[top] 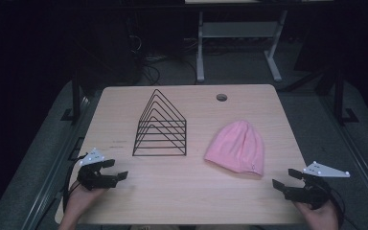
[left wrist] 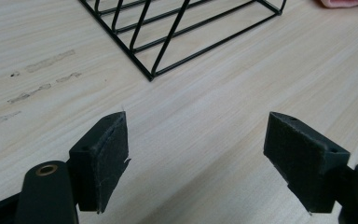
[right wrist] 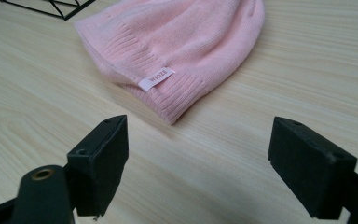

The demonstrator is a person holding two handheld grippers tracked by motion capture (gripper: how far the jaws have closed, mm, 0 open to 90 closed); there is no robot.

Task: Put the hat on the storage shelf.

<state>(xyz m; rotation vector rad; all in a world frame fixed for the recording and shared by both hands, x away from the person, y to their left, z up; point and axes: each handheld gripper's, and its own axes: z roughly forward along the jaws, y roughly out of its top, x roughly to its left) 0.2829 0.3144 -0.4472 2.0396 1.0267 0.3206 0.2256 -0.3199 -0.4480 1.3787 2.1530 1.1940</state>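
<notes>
A pink knit beanie (top: 237, 146) lies flat on the right half of the wooden table (top: 187, 191); its ribbed brim and small white label (right wrist: 155, 78) face my right gripper. A black wire rack (top: 160, 125) of triangular loops stands at the table's middle left. My left gripper (top: 117, 170) rests open near the front left edge, its jaws wide apart over bare wood, and the rack's corner (left wrist: 150, 77) is a little beyond them. At the front right my right gripper (top: 282, 177) is open too, empty, just short of the beanie (right wrist: 177, 42).
A round cable hole (top: 222, 97) sits near the table's far edge. Beyond the table are a white desk frame (top: 237, 43) and loose cables on a dark floor. Faint scuff marks (left wrist: 37, 77) show on the wood left of the rack.
</notes>
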